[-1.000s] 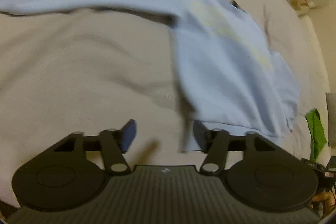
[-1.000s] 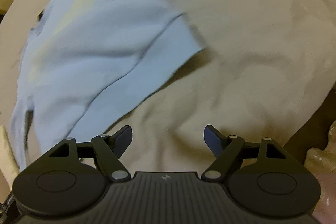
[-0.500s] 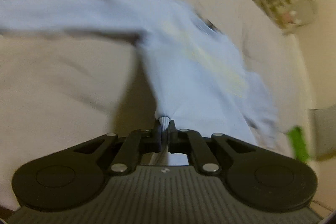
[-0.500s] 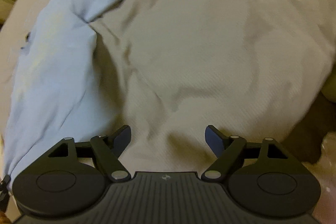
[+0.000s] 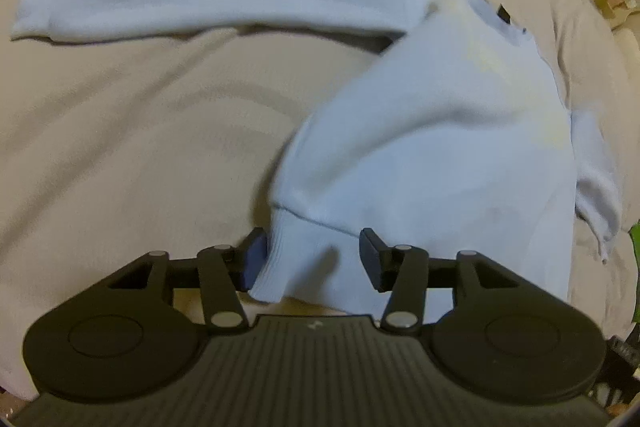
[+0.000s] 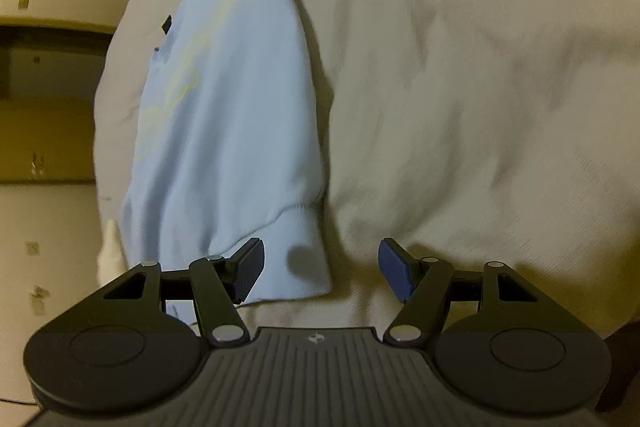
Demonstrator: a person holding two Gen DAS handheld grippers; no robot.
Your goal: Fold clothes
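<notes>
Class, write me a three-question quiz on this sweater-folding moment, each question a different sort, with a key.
1. True or false: the left gripper is shut on the sweater.
2. The sweater lies on: A) a bedcover B) a wooden floor C) a chair.
3. Fill in: the ribbed hem sits between the open fingers of the right ____.

Key: 1 false, both grippers are open; 2 A; 3 gripper.
</notes>
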